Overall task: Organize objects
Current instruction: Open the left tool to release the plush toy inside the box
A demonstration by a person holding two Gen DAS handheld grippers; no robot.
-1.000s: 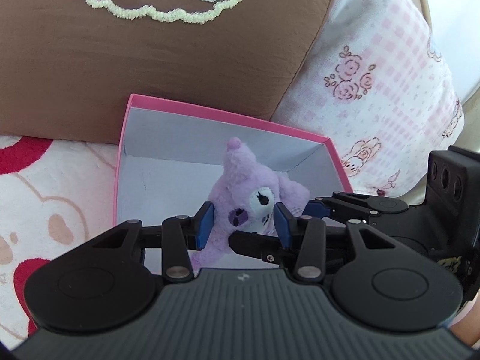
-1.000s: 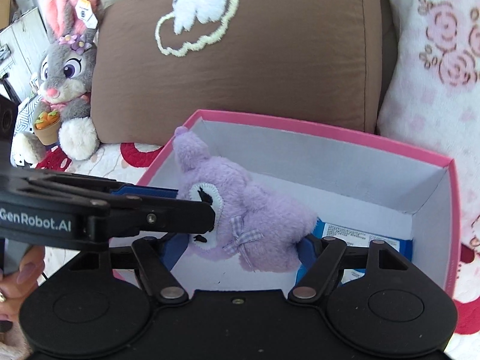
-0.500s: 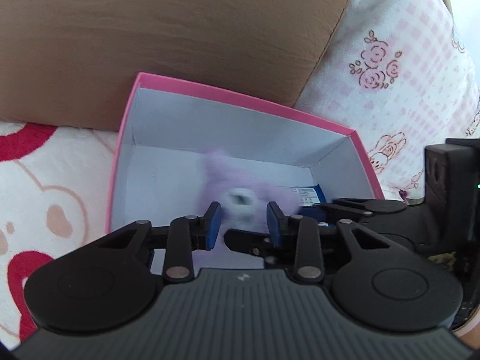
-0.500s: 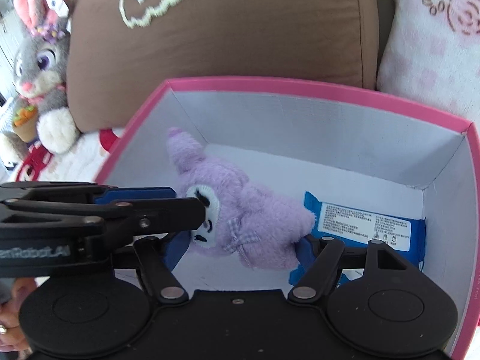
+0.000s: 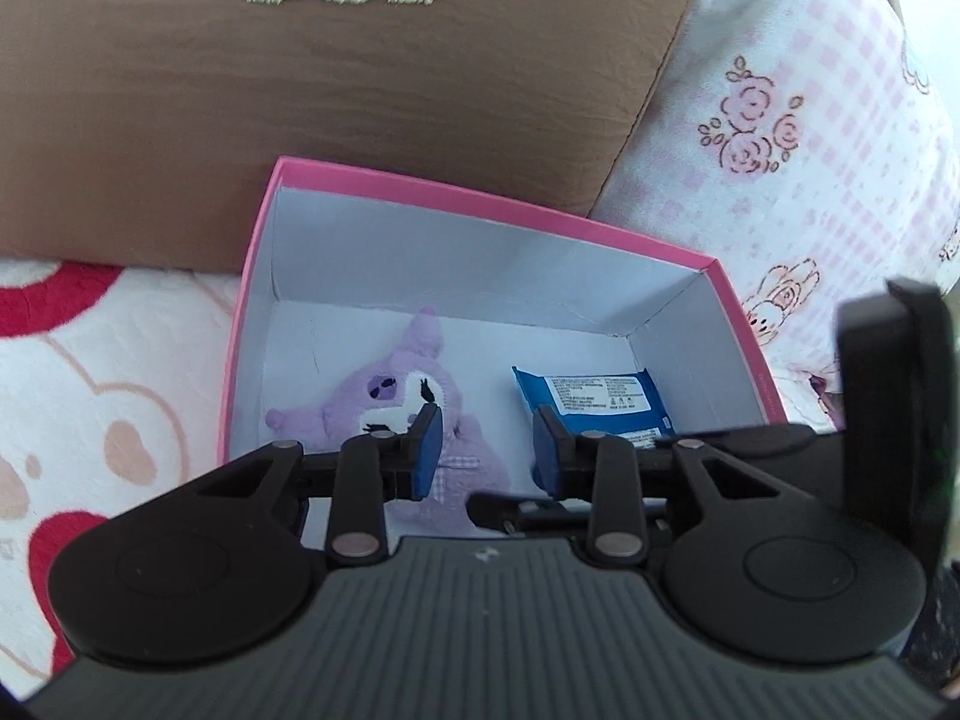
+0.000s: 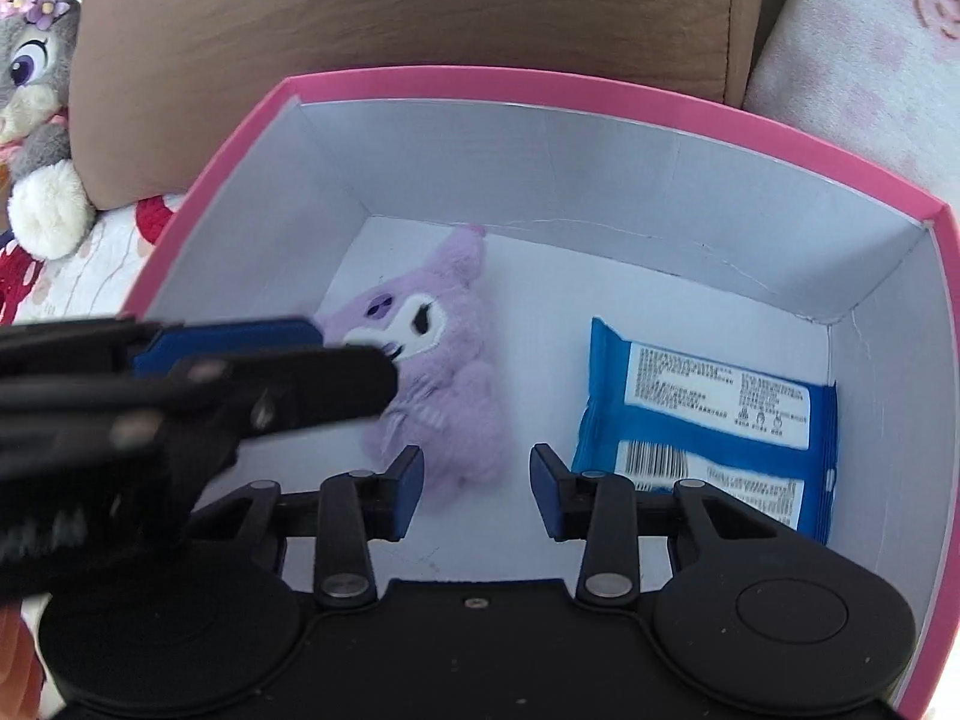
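done: purple plush toy (image 6: 435, 360) and blue wipes packet (image 6: 708, 420) lie side by side in pink box (image 6: 540, 84) | left gripper (image 5: 486, 450) narrow, empty | right gripper (image 6: 477, 492) closing, empty | left: grey bunny toy (image 6: 36, 96) outside, perhaps next

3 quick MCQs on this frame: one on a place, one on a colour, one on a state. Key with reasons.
1. Where is the blue packet?
A. On top of the plush toy
B. In the box, to the right of the plush toy
C. Outside the box

2. What colour is the rim of the box?
A. Green
B. Yellow
C. Pink

3. What state is the box in?
A. Upright and open, with no lid on
B. Closed with a lid
C. Tipped on its side

Key:
1 B, the packet lies flat on the box floor with a strip of bare floor between it and the toy.
2 C, the top edge is pink around white inner walls.
3 A, both views look straight down onto its floor.
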